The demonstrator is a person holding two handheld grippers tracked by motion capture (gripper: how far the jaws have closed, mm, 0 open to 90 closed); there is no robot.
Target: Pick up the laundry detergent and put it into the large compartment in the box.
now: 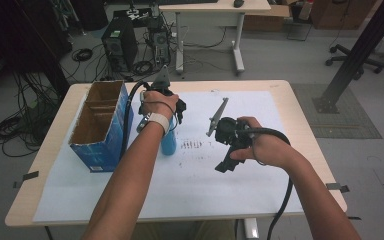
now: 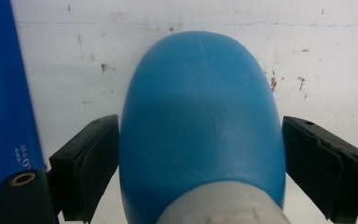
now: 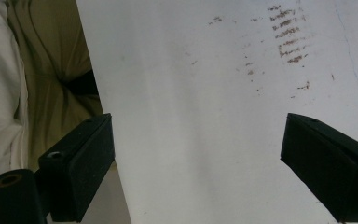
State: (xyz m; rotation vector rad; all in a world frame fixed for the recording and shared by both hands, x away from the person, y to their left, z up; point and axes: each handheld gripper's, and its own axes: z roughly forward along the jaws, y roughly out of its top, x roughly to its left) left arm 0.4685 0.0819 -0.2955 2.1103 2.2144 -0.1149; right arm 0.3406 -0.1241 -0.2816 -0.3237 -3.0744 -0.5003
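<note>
Can't read the small print on the blue box [image 1: 100, 127], too blurry. It stands open-topped, cardboard dividers inside. Blue bottle [image 2: 200, 126] stands on the table's white sheet [image 1: 190, 190] just beside the box, between the left tool's [image 2: 200, 161] jaws; one touches, the other's barely off. Right tool [image 3: 198, 163] hangs spread over the sheet, empty.

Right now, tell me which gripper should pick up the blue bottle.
Left. The left gripper already straddles the blue bottle; a slight gap shows at one pad. The right gripper stands open over bare white paper.
</note>
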